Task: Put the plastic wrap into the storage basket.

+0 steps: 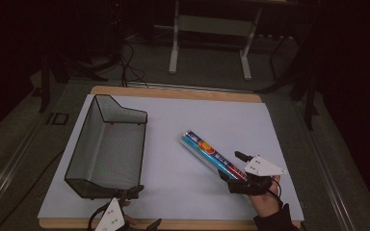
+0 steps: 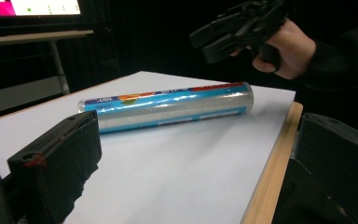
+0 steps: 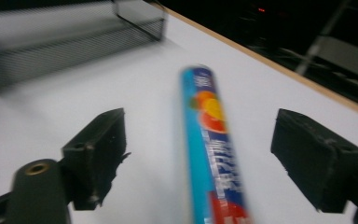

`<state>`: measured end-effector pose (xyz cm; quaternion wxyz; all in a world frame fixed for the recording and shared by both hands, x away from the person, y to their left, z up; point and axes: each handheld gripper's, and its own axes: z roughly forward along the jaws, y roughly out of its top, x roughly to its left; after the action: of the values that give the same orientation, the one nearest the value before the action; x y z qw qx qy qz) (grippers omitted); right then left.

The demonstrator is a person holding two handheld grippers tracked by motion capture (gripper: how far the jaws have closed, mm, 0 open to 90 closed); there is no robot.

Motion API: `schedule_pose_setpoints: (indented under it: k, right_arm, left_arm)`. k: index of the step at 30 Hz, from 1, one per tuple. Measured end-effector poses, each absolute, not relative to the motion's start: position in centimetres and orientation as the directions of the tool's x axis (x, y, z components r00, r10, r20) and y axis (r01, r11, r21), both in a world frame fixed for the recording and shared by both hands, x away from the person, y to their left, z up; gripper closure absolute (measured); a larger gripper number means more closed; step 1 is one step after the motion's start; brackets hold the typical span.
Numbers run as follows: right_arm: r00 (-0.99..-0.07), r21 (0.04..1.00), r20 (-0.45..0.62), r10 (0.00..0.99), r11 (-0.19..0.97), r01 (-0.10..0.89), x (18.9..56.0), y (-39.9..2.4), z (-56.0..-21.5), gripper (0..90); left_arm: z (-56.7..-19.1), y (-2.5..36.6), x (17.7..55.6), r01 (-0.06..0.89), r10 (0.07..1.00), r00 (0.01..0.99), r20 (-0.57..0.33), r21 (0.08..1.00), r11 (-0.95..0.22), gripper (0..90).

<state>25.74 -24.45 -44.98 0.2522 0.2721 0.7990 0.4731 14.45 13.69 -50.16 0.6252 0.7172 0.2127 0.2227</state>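
A long blue tube (image 1: 211,153) with an orange and red label lies slantwise on the white sheet (image 1: 183,192), right of centre. My right gripper (image 1: 229,166) is at the tube's near end. In the right gripper view the tube (image 3: 209,140) runs up between the two black pads (image 3: 100,140), which stand apart from it on both sides, so this gripper (image 3: 200,128) is open. My left gripper (image 1: 147,206) rests at the table's front edge, open with nothing in it. From the left gripper view (image 2: 200,135) the tube (image 2: 168,107) lies farther off, and the right gripper (image 2: 205,44) hovers over its far end.
A black wire mesh basket (image 1: 143,144) stands on the left half of the sheet, seen blurred in the right gripper view as the basket (image 3: 74,42). The wooden table edge (image 1: 173,91) frames the sheet. A metal stand (image 1: 209,24) is on the floor behind the table.
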Motion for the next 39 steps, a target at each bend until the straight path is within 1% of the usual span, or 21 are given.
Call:
schedule_pose_setpoints:
  k: [2,3,6,7,9,10,12,14,15,19,20,23,27,28,29,30,31,34,35,36,39]
  right_arm:
    - [-0.714,0.883,-0.166,0.68,0.425,0.199,26.1,-24.2,-45.0,19.5]
    - [-0.717,0.863,-0.136,0.684,0.437,0.253,27.1,-23.9,-44.9,20.0]
    - [-0.715,0.854,-0.11,0.691,0.434,0.288,28.0,-23.5,-44.9,22.1]
    - [-0.719,0.848,-0.097,0.688,0.436,0.303,28.4,-23.4,-44.9,21.3]
    - [-0.722,0.834,-0.061,0.689,0.432,0.342,29.3,-23.1,-44.9,12.0]
    - [-0.711,0.817,-0.06,0.7,0.444,0.368,29.8,-22.7,-45.0,10.4]
    - [-0.731,0.792,-0.044,0.681,0.47,0.39,30.6,-22.5,-45.2,9.5]
    - [-0.754,0.78,0.004,0.657,0.469,0.413,31.4,-22.4,-45.3,9.4]
    - [-0.746,0.766,-0.008,0.666,0.483,0.424,31.8,-22.2,-45.5,9.4]
    - [-0.777,0.696,-0.012,0.63,0.563,0.446,33.2,-21.6,-46.1,9.5]
    - [-0.777,0.696,-0.012,0.63,0.563,0.446,33.2,-21.6,-46.1,9.5]
    - [-0.788,0.628,-0.026,0.615,0.623,0.466,34.5,-20.6,-47.0,13.5]
    - [-0.796,0.563,-0.008,0.606,0.66,0.497,35.5,-19.7,-48.0,13.4]
    - [-0.796,0.563,-0.008,0.606,0.66,0.497,35.5,-19.7,-48.0,13.4]
    - [-0.792,0.53,0.003,0.61,0.671,0.519,35.9,-19.3,-48.4,14.1]
    - [-0.792,0.53,0.003,0.61,0.671,0.519,35.9,-19.3,-48.4,14.1]
    - [-0.791,0.498,-0.003,0.612,0.687,0.53,36.3,-18.9,-48.7,15.8]
    - [-0.782,0.453,-0.004,0.623,0.698,0.554,36.8,-18.6,-49.1,19.8]
    - [-0.776,0.444,-0.017,0.63,0.7,0.559,36.9,-18.5,-49.2,24.3]
    - [-0.769,0.435,-0.026,0.639,0.699,0.567,37.1,-18.5,-49.2,25.7]
    - [-0.758,0.374,-0.019,0.652,0.708,0.6,37.6,-18.3,-49.6,26.7]
  left_arm:
    - [-50.2,13.7,14.4,0.026,0.585,0.809,0.055,0.991,-0.129,0.7]
    - [-50.1,13.7,14.5,0.026,0.585,0.81,0.054,0.991,-0.128,0.7]
    - [-50.1,13.8,14.4,0.027,0.584,0.81,0.053,0.992,-0.127,0.7]
    - [-50.1,13.8,14.4,0.027,0.584,0.81,0.052,0.992,-0.126,0.7]
    - [-50.1,13.8,14.4,0.027,0.584,0.81,0.052,0.992,-0.126,0.7]
    - [-50.1,13.8,14.5,0.028,0.583,0.811,0.052,0.992,-0.127,0.7]
    - [-50.1,13.8,14.5,0.029,0.581,0.813,0.05,0.992,-0.125,0.7]
    - [-50.1,13.8,14.5,0.03,0.579,0.814,0.048,0.992,-0.124,0.7]
    - [-50.1,13.8,14.5,0.031,0.578,0.815,0.047,0.992,-0.124,0.7]
    - [-50.1,13.8,14.5,0.027,0.578,0.814,0.053,0.991,-0.129,0.7]
    - [-50.1,13.8,14.5,0.027,0.578,0.814,0.053,0.991,-0.129,0.7]
    - [-50.1,13.7,14.5,0.027,0.576,0.816,0.052,0.991,-0.128,0.7]
    - [-50.1,13.7,14.5,0.027,0.573,0.818,0.051,0.992,-0.127,0.7]
    - [-50.1,13.7,14.5,0.028,0.572,0.818,0.051,0.991,-0.128,0.7]
    - [-50.1,13.7,14.5,0.027,0.572,0.819,0.05,0.992,-0.126,0.7]
    - [-50.2,13.7,14.5,0.028,0.571,0.819,0.05,0.992,-0.127,0.7]
    - [-50.1,13.7,14.5,0.028,0.571,0.82,0.05,0.992,-0.126,0.7]
    - [-50.1,13.7,14.5,0.025,0.57,0.82,0.052,0.992,-0.126,0.7]
    - [-50.1,13.7,14.5,0.024,0.57,0.82,0.053,0.992,-0.127,0.7]
    - [-50.1,13.7,14.5,0.024,0.57,0.82,0.054,0.991,-0.128,0.7]
    - [-50.1,13.7,14.5,0.026,0.57,0.82,0.052,0.991,-0.128,0.7]
